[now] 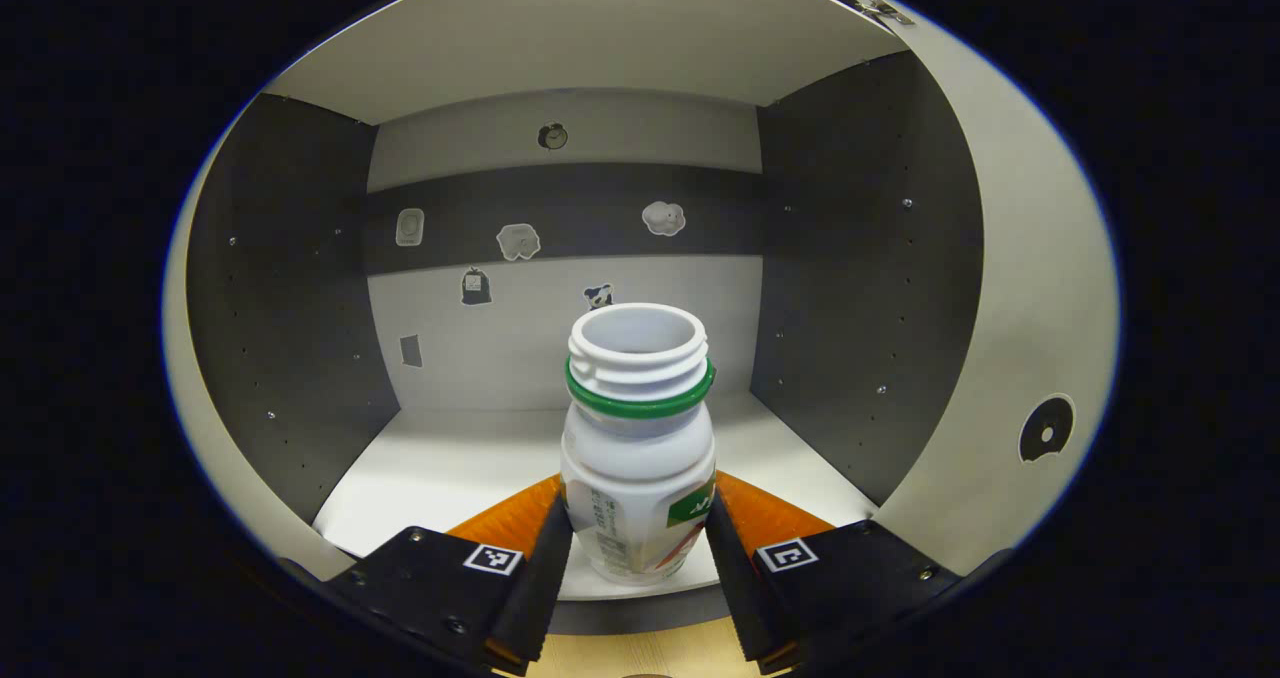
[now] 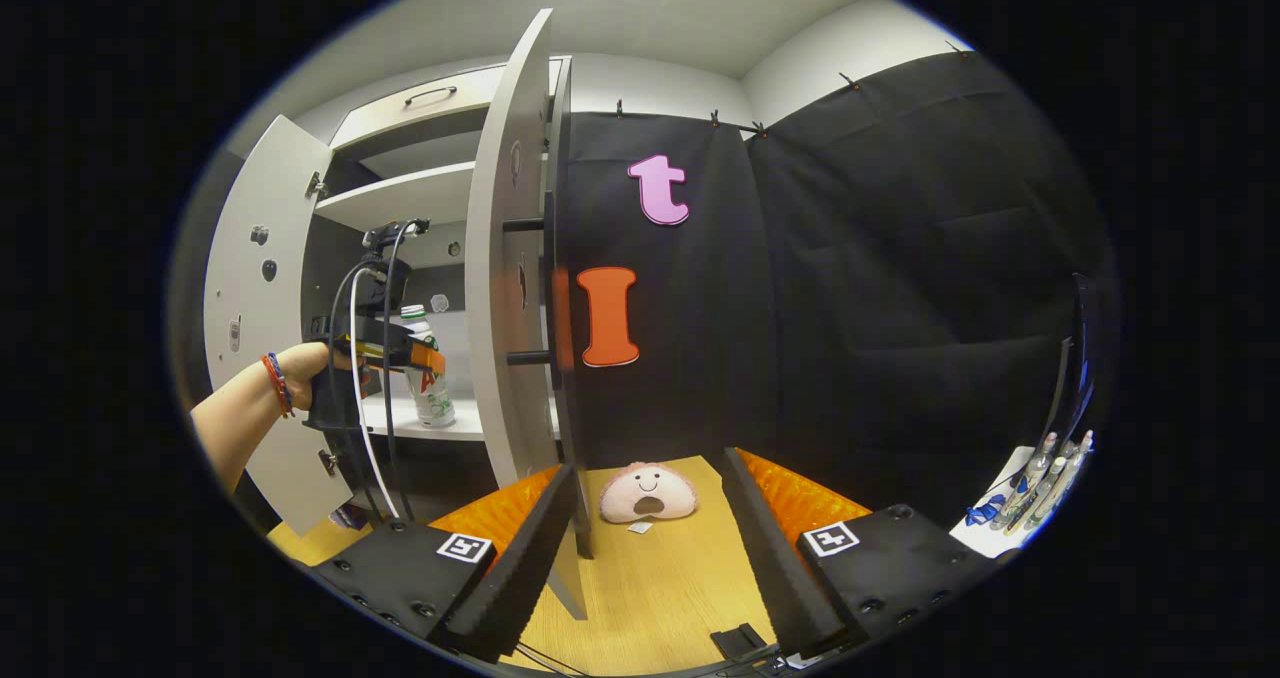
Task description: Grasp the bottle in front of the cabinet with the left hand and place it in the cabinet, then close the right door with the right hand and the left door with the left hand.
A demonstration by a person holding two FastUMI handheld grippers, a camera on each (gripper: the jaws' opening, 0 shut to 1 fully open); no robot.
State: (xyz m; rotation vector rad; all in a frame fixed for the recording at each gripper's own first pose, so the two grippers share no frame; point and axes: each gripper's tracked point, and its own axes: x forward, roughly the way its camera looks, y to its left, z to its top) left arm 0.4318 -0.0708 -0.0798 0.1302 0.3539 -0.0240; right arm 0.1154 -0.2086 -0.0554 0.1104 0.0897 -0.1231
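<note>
A white bottle (image 1: 640, 458) with a green neck ring and no cap stands upright at the front edge of the cabinet's white shelf (image 1: 450, 468). My left gripper (image 1: 640, 568) is shut on its lower body, one finger pressing each side. In the right gripper view a hand holds that left gripper (image 2: 385, 353) with the bottle (image 2: 428, 388) inside the open cabinet. The right door (image 2: 505, 258) stands open, edge-on, just ahead of my right gripper (image 2: 650, 558), which is open and holds nothing. The left door (image 2: 250, 288) is swung wide open.
Small stickers dot the cabinet's back wall (image 1: 560, 328). The right door's inner face (image 1: 1010, 358) curves along the right of the left gripper view. A pink plush toy (image 2: 648, 493) lies on the wooden table by the wall. Several pens (image 2: 1040, 468) sit far right. A drawer (image 2: 430, 98) tops the cabinet.
</note>
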